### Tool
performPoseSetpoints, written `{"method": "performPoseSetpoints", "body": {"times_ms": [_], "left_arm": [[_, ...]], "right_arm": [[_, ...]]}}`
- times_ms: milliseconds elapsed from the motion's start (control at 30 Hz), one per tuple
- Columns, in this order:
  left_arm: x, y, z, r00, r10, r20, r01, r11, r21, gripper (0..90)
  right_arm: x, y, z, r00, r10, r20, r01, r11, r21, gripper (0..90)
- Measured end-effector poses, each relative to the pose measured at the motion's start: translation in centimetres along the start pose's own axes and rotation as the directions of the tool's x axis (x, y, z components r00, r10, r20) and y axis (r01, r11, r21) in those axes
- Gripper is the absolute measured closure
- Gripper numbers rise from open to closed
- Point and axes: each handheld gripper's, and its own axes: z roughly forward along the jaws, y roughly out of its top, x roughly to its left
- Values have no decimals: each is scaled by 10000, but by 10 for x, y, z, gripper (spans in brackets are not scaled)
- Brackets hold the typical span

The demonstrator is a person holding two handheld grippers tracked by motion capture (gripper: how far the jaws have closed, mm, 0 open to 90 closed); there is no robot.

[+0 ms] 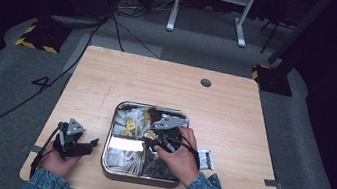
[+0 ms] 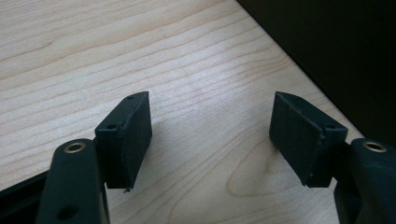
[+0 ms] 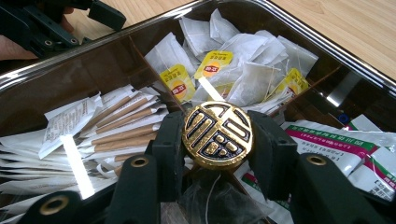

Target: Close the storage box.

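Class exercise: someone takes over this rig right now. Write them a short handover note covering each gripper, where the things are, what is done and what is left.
Right gripper: shut on a round gold knob at the middle of the tray, over its dividers.
Left gripper: open, empty, over bare table left of the tray.
Tray: tea bags in one compartment, wrapped sticks in another, sachets in a third.
A packet lies on the table right of the tray.
Done: knob gripped.
Left: probably lifting or moving the tray by the knob; I can't tell the aim for sure.
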Motion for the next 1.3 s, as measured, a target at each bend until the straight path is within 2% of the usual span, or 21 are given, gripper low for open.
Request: {"method": "performPoseSetpoints", "body": {"times_ms": [333,433,1000,1100,1167,1300], "left_arm": [[0,0,0,10000,-3,7,3,10000,-3,303],[0,0,0,10000,0,-1,0,10000,-2,303],[0,0,0,10000,1,3,-1,10000,-3,302],[0,0,0,10000,13,28,-13,10000,26,302],[0,0,0,10000,11,27,-11,10000,27,301],[0,0,0,10000,15,26,-15,10000,31,301]], "right_arm": [[1,-1,6,10000,-8,94,9,10000,-13,591],[1,-1,7,9998,-148,152,147,9999,25,590],[3,-2,7,9996,-207,199,207,9998,37,590],[3,-6,7,9996,-203,200,208,9996,-202,590],[2,-9,7,9996,-215,199,222,9991,-349,589],[-1,-6,8,9999,-122,-20,122,9998,-167,588]]}}
